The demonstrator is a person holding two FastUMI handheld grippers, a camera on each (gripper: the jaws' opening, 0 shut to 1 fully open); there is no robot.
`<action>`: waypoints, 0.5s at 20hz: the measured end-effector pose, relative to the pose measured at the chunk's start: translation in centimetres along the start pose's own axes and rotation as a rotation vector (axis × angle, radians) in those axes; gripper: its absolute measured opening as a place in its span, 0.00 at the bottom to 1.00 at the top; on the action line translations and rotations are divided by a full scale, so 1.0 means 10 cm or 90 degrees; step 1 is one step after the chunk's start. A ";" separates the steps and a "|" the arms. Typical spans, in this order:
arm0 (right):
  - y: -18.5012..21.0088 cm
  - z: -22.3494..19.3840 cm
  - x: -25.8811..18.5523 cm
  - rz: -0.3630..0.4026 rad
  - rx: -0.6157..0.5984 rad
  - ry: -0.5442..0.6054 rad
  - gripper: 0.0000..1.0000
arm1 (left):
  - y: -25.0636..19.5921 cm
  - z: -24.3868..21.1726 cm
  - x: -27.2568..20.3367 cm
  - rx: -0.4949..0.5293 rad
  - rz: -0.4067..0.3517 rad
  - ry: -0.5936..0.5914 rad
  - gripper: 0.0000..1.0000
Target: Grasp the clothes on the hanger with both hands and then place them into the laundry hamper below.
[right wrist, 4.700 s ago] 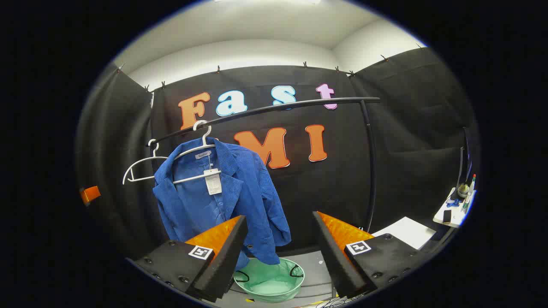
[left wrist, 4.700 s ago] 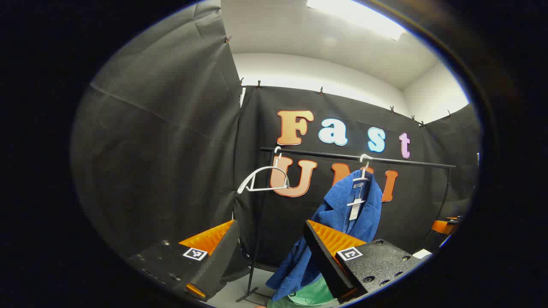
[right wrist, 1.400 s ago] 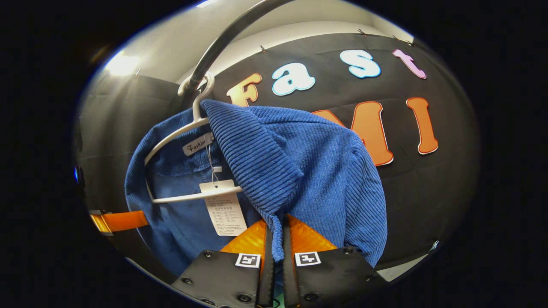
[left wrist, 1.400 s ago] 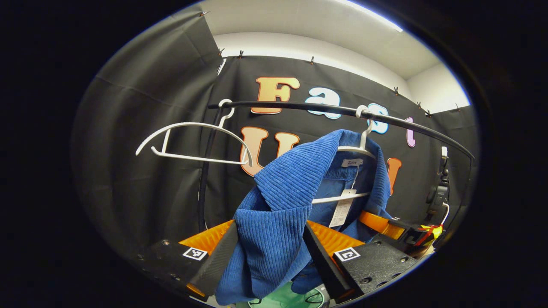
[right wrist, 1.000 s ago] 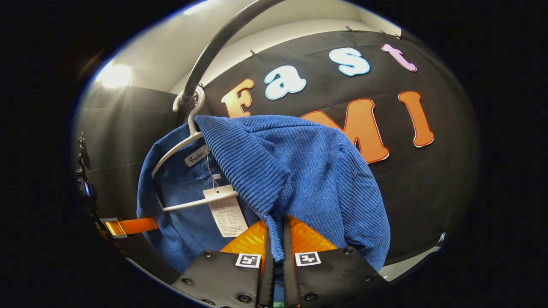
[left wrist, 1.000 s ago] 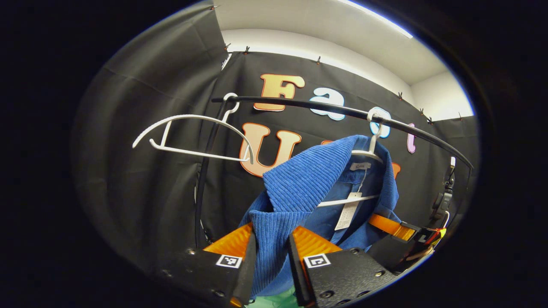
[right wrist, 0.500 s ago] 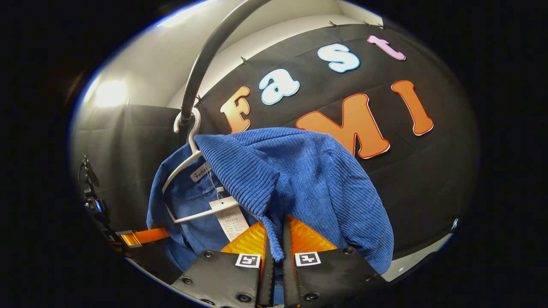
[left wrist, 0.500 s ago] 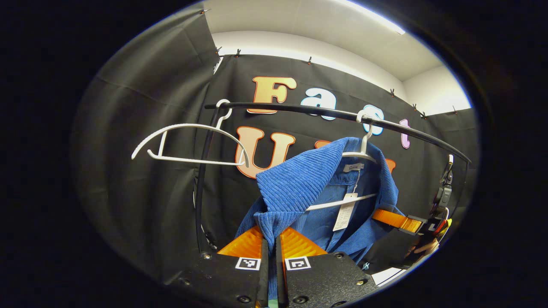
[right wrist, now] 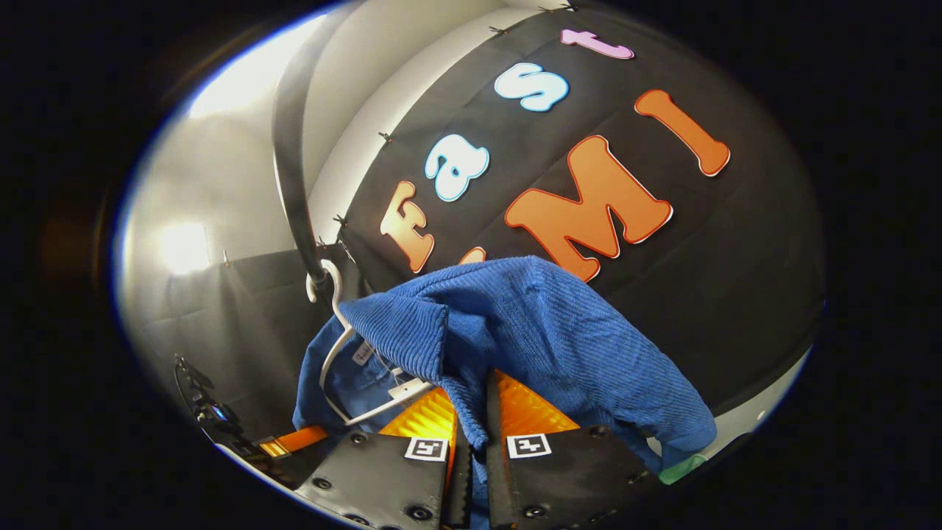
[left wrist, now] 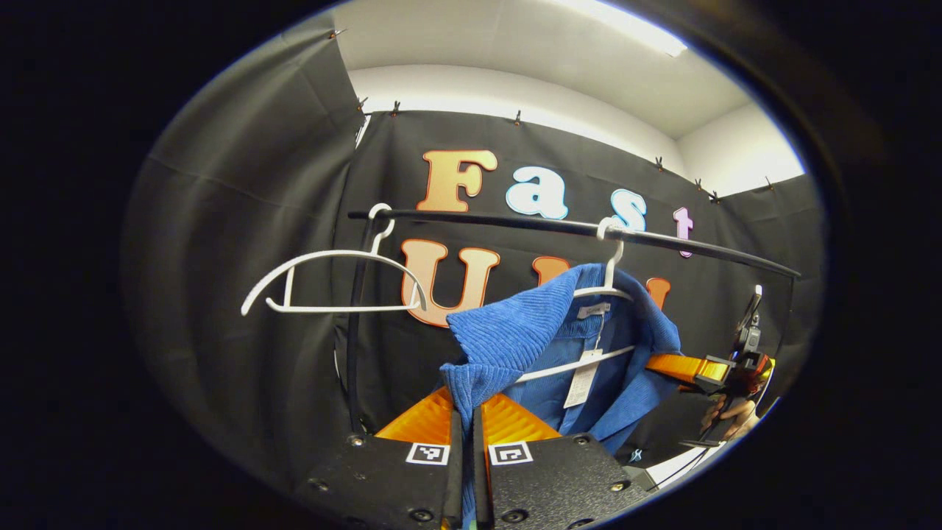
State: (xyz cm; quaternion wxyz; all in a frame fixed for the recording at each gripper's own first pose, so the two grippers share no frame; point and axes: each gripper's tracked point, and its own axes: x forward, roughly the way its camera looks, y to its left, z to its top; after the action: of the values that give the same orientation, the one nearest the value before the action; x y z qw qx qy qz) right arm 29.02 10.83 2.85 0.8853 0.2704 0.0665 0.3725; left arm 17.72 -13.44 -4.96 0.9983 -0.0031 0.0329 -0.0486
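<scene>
Both hand-held grippers, left [left wrist: 466,434] and right [right wrist: 471,427], clamped on blue corduroy jacket [right wrist: 530,331], hung on white plastic hanger [left wrist: 581,353]. Risk: collar snags hanger w/ uneven pull; hanger unhooks from black rail [left wrist: 515,221].

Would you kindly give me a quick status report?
Left gripper and right gripper both shut on blue jacket. Jacket on white hanger, hooked over rail.

the left gripper [left wrist: 466,442] has its jaws pinched tight together on a fold of the blue jacket [left wrist: 508,335]. the right gripper [right wrist: 471,442] is tilted and likewise clamped on the jacket, its jaws nearly meeting.
</scene>
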 end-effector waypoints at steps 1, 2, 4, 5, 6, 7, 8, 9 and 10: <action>0.00 0.04 0.00 0.004 0.012 -0.003 0.16 | 0.00 0.05 -0.01 -0.005 -0.002 -0.004 0.06; 0.00 0.09 -0.01 0.010 0.028 -0.005 0.16 | 0.02 0.09 -0.02 -0.009 -0.003 -0.008 0.06; 0.03 0.23 0.00 0.033 0.074 -0.017 0.16 | 0.07 0.18 -0.04 -0.005 0.003 -0.017 0.08; 0.03 0.31 0.02 0.044 0.098 -0.024 0.16 | 0.09 0.22 -0.05 0.001 0.007 -0.020 0.06; 0.03 0.37 0.02 0.053 0.112 -0.028 0.16 | 0.10 0.28 -0.06 0.006 0.009 -0.027 0.08; 0.03 0.43 0.03 0.058 0.122 -0.031 0.16 | 0.10 0.34 -0.06 0.010 0.008 -0.033 0.08; 0.02 0.48 0.04 0.064 0.131 -0.035 0.16 | 0.12 0.40 -0.06 0.016 0.008 -0.040 0.06; 0.02 0.54 0.04 0.072 0.137 -0.037 0.16 | 0.16 0.46 -0.06 0.021 0.010 -0.048 0.06; 0.04 0.60 0.06 0.080 0.145 -0.040 0.16 | 0.20 0.53 -0.04 0.027 0.014 -0.058 0.06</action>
State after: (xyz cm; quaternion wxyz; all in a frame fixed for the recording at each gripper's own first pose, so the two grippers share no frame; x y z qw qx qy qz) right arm 31.06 8.90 8.17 0.8255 0.3841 0.0637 0.4085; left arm 17.87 -11.36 0.32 0.9991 0.0159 -0.0134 -0.0382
